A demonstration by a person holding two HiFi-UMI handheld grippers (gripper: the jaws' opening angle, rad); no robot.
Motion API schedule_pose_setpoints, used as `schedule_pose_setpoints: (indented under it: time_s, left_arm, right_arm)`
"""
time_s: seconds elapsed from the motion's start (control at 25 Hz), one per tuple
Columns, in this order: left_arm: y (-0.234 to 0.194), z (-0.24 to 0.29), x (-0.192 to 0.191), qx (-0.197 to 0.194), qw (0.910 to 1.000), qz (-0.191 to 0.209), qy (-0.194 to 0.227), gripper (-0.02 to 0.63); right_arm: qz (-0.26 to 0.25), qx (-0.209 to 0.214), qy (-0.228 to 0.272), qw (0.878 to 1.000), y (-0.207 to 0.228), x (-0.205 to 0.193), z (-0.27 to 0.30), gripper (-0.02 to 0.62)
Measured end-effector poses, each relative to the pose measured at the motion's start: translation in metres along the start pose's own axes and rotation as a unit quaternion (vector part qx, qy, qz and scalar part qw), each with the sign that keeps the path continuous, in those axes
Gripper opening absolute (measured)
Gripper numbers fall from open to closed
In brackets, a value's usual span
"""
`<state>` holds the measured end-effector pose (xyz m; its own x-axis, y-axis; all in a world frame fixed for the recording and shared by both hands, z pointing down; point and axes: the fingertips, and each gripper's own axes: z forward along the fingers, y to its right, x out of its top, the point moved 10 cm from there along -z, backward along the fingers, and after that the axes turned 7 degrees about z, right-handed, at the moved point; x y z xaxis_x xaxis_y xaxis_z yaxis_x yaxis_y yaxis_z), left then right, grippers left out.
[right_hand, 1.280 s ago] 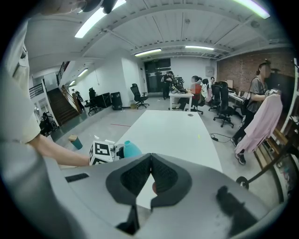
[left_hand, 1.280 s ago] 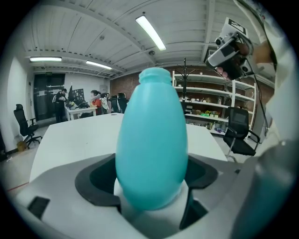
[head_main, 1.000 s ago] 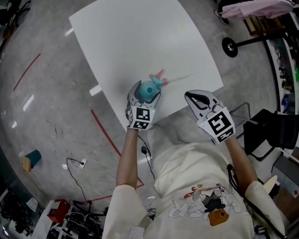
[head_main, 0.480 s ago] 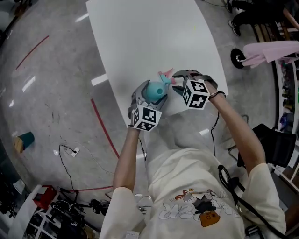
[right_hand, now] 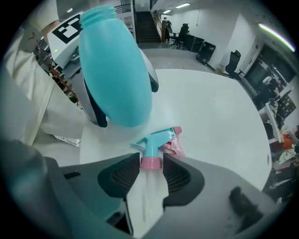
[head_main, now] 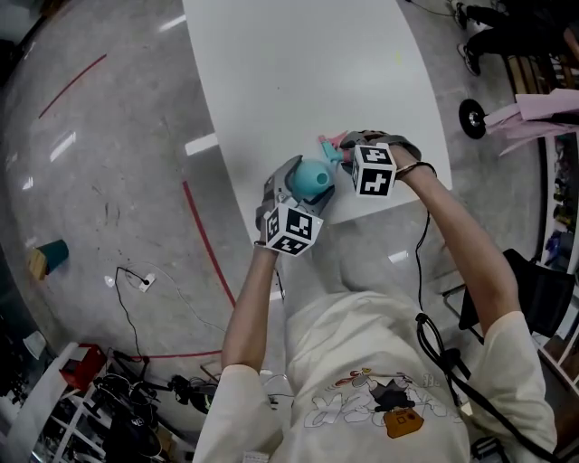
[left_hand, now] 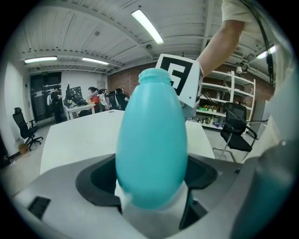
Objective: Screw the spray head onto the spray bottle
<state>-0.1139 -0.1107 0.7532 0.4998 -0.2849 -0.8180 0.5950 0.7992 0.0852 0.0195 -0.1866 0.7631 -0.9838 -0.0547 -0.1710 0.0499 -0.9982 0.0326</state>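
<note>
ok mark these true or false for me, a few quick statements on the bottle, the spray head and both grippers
1. The teal egg-shaped plastic bottle sits in the left gripper's jaws. True.
2. The teal-and-pink plastic spray head is screwed onto that bottle. False: it lies on the white table, and the bottle's neck is bare.
3. The right gripper is nowhere near the spray head. False: its jaws have just been opening, and the head's pink collar stands between them.
4. The right gripper points down at the table. True.
</note>
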Motion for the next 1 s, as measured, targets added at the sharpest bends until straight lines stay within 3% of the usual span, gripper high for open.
schedule_pose_setpoints:
  time_s: [0.12, 0.24, 0.36, 0.56, 0.68, 0.84, 1.0]
  left_arm:
    - [-0.002, -0.003, 0.001, -0.001, 1.0000, -0.002, -0.001, 0.410]
    - [-0.004, -0.007, 0.005, 0.003, 1.0000, -0.006, 0.000, 0.410]
    - [-0.001, -0.013, 0.013, 0.008, 0.9998, -0.020, -0.001, 0.410]
    - [-0.012, -0.010, 0.032, 0.016, 0.9987, -0.049, 0.000, 0.410]
    - [-0.022, -0.009, 0.051, 0.014, 0.9966, -0.081, 0.007, 0.410]
    - [-0.022, -0.016, 0.090, -0.013, 0.9947, -0.101, 0.014, 0.410]
    - [-0.012, -0.020, 0.136, -0.079, 0.9893, -0.122, 0.018, 0.410]
  right_arm:
    - [-0.006, 0.014, -0.010, 1.000, -0.001, 0.002, 0.003, 0.144]
    - [0.013, 0.009, 0.011, 1.000, 0.000, 0.004, -0.008, 0.140]
    - [0.070, -0.004, 0.083, 0.994, 0.003, 0.009, -0.039, 0.140]
    - [0.133, -0.035, 0.209, 0.968, 0.032, 0.032, -0.102, 0.138]
    - [0.178, -0.050, 0.308, 0.933, 0.053, 0.047, -0.154, 0.138]
    - [0.226, -0.052, 0.457, 0.859, 0.060, 0.056, -0.232, 0.138]
    - [0.240, -0.017, 0.573, 0.783, 0.055, 0.047, -0.291, 0.138]
